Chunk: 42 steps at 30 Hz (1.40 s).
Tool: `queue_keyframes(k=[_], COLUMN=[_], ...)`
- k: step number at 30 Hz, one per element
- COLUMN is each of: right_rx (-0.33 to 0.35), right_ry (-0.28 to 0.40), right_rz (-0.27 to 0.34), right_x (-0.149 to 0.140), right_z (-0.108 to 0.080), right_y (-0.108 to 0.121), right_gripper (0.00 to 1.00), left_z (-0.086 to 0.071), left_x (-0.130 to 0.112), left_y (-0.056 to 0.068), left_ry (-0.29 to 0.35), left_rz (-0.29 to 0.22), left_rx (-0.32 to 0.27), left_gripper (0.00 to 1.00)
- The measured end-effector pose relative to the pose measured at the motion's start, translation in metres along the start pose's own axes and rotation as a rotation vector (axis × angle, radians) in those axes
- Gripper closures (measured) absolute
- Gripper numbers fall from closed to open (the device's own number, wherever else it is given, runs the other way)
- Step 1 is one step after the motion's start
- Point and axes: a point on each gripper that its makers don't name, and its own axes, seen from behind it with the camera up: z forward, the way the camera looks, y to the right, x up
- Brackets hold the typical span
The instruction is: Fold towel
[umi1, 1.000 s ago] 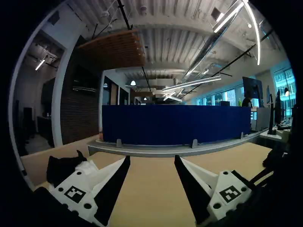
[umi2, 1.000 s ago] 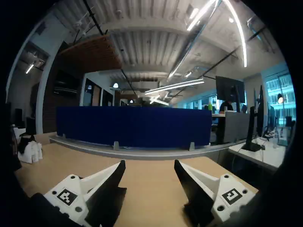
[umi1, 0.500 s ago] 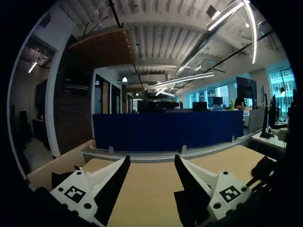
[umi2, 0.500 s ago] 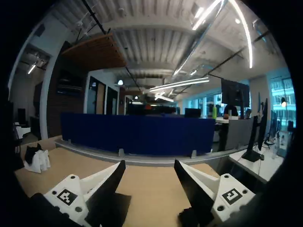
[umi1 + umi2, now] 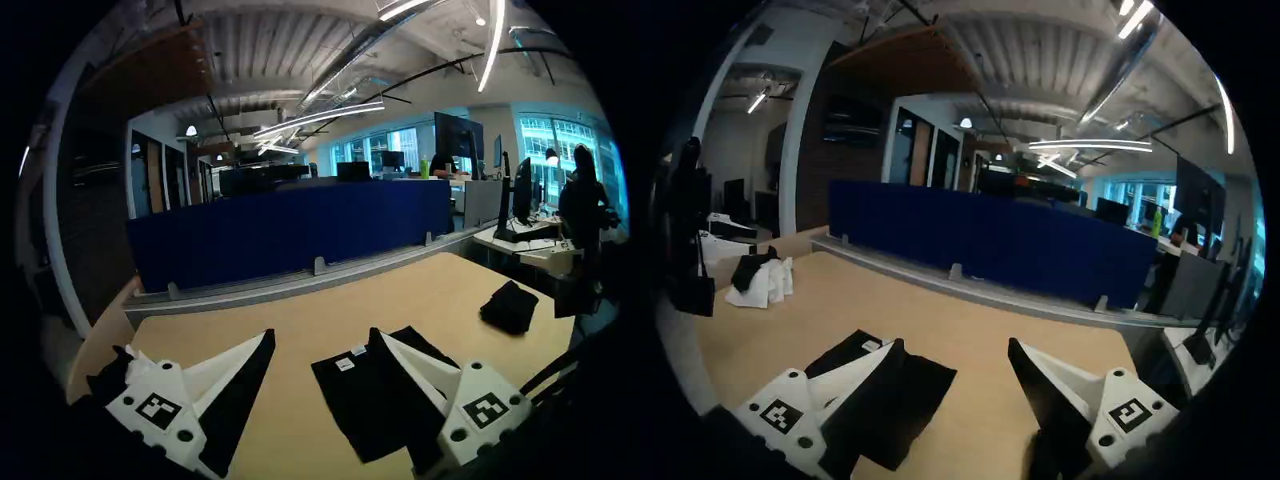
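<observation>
Lying flat, towel beneath left gripper

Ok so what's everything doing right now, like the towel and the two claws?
Left claw: open, holding nothing.
Right claw: open, holding nothing.
Black towel: lying flat on the table, in neither claw.
Small black cloth: bunched up near the table's edge.
White and black pile: heaped on the table.
</observation>
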Motion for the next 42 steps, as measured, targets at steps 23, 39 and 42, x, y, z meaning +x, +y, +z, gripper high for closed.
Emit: queue_keyframes(k=[23, 39, 42], right_rx=[0.146, 0.204, 0.210], right_ry=[-0.215, -0.372, -0.408], right_rz=[-0.018, -0.005, -0.006], right_x=[-0.105, -0.210, -0.229], right_z=[0.023, 0.030, 0.030], right_y=[-0.052, -0.078, -0.081], right_gripper=[0.00, 0.00, 0.00], left_z=[0.020, 0.026, 0.027], left_x=[-0.131, -0.242, -0.259], left_y=[0.040, 0.069, 0.072], left_ry=[-0.238, -0.425, -0.458], left_rz=[0.044, 0.017, 0.020], left_rx=[-0.129, -0.226, -0.236], left_gripper=[0.14, 0.14, 0.14])
